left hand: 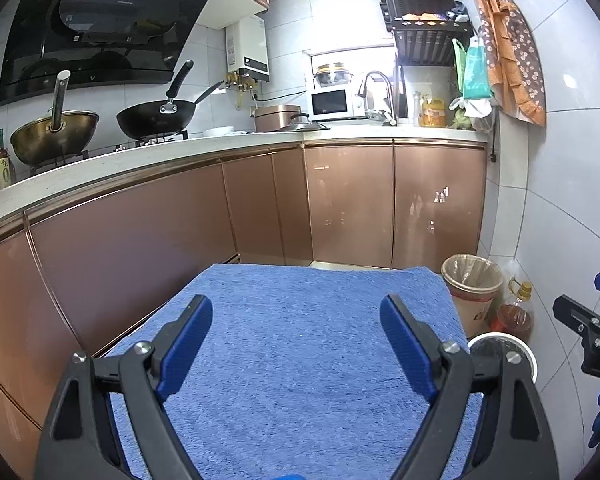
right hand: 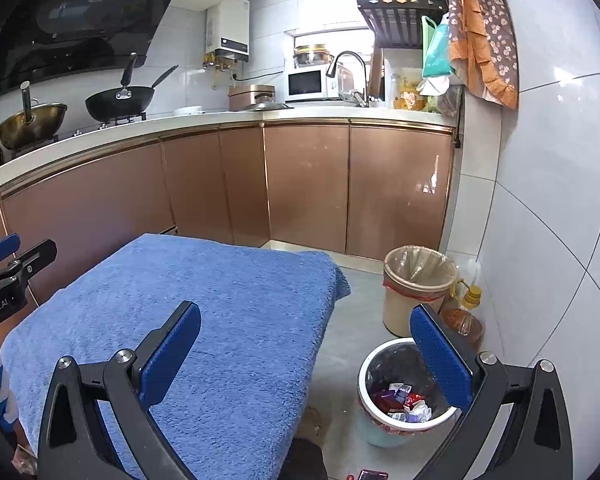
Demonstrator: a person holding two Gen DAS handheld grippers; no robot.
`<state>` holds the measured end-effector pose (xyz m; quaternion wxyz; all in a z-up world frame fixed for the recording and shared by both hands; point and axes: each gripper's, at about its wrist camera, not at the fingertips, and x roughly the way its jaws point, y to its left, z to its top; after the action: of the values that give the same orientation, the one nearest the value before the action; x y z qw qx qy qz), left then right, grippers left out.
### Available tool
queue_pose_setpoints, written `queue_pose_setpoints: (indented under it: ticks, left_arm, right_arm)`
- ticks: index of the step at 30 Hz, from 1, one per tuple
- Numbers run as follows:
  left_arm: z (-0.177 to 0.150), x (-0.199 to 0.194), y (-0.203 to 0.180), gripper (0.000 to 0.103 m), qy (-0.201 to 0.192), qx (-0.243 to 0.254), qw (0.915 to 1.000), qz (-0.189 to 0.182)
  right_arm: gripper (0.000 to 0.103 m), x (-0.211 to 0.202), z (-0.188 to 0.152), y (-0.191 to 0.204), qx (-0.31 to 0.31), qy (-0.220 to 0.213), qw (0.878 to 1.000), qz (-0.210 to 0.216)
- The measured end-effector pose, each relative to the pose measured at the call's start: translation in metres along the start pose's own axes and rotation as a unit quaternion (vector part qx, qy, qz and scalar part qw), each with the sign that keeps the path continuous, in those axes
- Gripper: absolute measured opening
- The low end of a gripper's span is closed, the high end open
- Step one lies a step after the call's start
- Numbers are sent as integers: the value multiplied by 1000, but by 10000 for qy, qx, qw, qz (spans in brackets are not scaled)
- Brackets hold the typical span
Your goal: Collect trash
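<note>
- While both hover over the blue terry towel-covered desk (right hand: 204, 320), the left tongs (left hand: 296, 340) and right tongs (right hand: 306, 350) gape wide, empty.
- Crumpled wrappers (right hand: 400, 400) lie inside the white round plastic bin (right hand: 366, 372) on the floor beside the desk.

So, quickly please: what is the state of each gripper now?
Left gripper: open, holding nothing, above the blue towel.
Right gripper: open, holding nothing.

a white-rimmed trash bin (right hand: 404, 400) stands upright on the floor, partly behind the right claw's right finger, holding crumpled red, white and purple wrappers (right hand: 400, 400) at its bottom.
</note>
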<state>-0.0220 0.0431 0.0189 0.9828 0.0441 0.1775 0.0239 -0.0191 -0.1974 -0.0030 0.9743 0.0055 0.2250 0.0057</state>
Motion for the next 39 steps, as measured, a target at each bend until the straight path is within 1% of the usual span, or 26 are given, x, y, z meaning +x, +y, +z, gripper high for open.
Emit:
queue_pose_setpoints:
  ticks: [9,15,21,26,31,39]
  left_arm:
    - [-3,8,-25,86,129,124,9995,-278]
    - [-13,15,-57,86,264,366,9978,-487]
    - [-14,20,-84,86,282,581,9958,-651]
    - [-17,23,-101,86,316,662,9944,-760]
    - [-21,28,-107,86,373,700,9935,-812]
    - [-23,31,-106,86,398,686,9939,-764]
  right_arm:
    - [103,0,-6,-11,25,24,9999,-159]
    - [103,1,-13,-34,182,102,9993,-324]
    - [103,6,-20,-54,258,204,9986,-419]
    - [103,9,-24,-68,279,241,9981,-499]
    - [103,13,-29,-77,347,305,9975,-540]
    - [103,20,-32,-75,309,361,9977,-479]
